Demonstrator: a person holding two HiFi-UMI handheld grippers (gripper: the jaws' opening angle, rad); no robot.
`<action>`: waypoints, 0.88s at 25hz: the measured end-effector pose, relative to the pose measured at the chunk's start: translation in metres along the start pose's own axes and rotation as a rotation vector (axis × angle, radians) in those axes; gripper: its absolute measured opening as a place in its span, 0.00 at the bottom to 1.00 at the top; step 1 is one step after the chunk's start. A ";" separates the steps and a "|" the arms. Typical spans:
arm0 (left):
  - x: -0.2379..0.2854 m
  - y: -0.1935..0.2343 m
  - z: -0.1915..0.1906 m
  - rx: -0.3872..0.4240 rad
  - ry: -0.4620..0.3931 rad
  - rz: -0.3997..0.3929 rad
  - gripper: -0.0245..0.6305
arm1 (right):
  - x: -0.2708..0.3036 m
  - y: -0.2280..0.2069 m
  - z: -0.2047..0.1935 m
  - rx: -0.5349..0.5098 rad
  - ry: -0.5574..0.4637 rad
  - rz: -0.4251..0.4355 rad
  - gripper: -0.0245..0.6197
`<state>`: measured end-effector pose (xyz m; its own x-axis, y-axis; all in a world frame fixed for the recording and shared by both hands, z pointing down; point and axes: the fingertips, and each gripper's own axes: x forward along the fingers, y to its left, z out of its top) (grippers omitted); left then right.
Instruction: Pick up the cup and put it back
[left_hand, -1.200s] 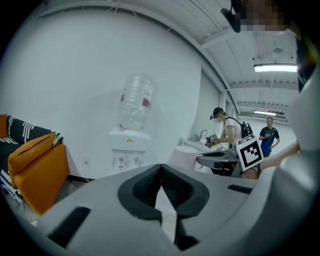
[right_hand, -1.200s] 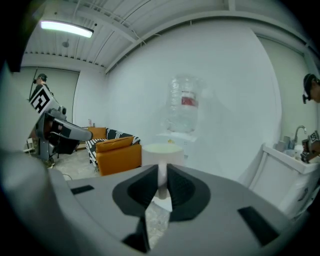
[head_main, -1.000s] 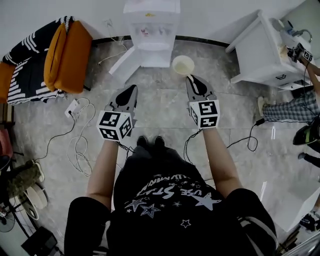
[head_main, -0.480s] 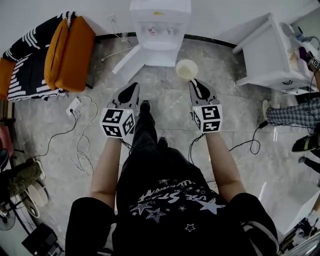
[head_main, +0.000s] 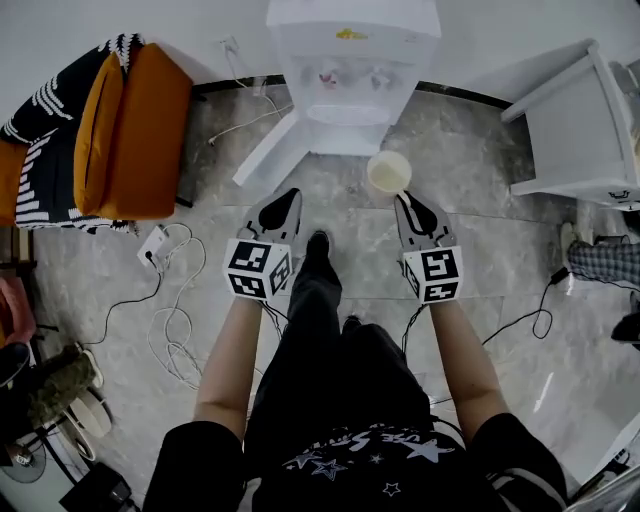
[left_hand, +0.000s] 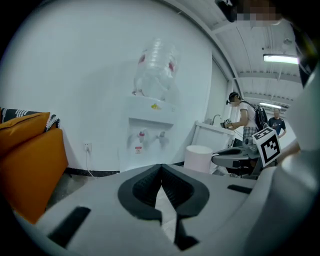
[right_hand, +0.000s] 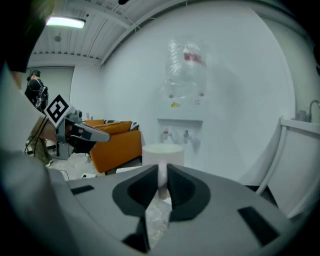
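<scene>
A pale paper cup (head_main: 389, 171) is carried upright above the floor, its rim wall pinched by my right gripper (head_main: 408, 198), which is shut on it. In the right gripper view the cup (right_hand: 163, 152) stands just past the right gripper (right_hand: 161, 172), with one wall between the pads. My left gripper (head_main: 290, 195) is held level beside it, shut with nothing in it; its jaws (left_hand: 161, 170) meet at the tips. From the left gripper view the cup (left_hand: 198, 157) shows to the right. The white water dispenser (head_main: 350, 70) stands straight ahead against the wall.
An orange chair with a striped cushion (head_main: 135, 130) is at the left. A white cabinet (head_main: 580, 130) stands at the right. A power strip (head_main: 153, 243) and loose cables (head_main: 170, 310) lie on the tiled floor at the left. People (left_hand: 240, 117) stand far right.
The person has stepped forward, so the dispenser is larger and closer. Both grippers and the held cup have moved toward it. The grip on the cup is unchanged.
</scene>
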<state>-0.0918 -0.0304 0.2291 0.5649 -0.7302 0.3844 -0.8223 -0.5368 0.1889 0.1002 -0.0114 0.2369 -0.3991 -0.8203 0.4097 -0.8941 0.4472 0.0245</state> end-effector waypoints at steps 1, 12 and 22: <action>0.014 0.013 -0.015 0.008 0.001 -0.004 0.05 | 0.019 0.000 -0.015 0.003 -0.002 0.005 0.11; 0.170 0.122 -0.197 0.022 0.015 -0.060 0.05 | 0.219 -0.037 -0.206 -0.018 -0.002 -0.012 0.11; 0.250 0.175 -0.262 0.102 -0.060 -0.074 0.05 | 0.343 -0.078 -0.300 -0.036 -0.072 -0.056 0.11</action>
<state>-0.1128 -0.1962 0.5950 0.6295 -0.7093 0.3172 -0.7686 -0.6283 0.1205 0.0942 -0.2206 0.6495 -0.3631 -0.8673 0.3404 -0.9081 0.4112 0.0791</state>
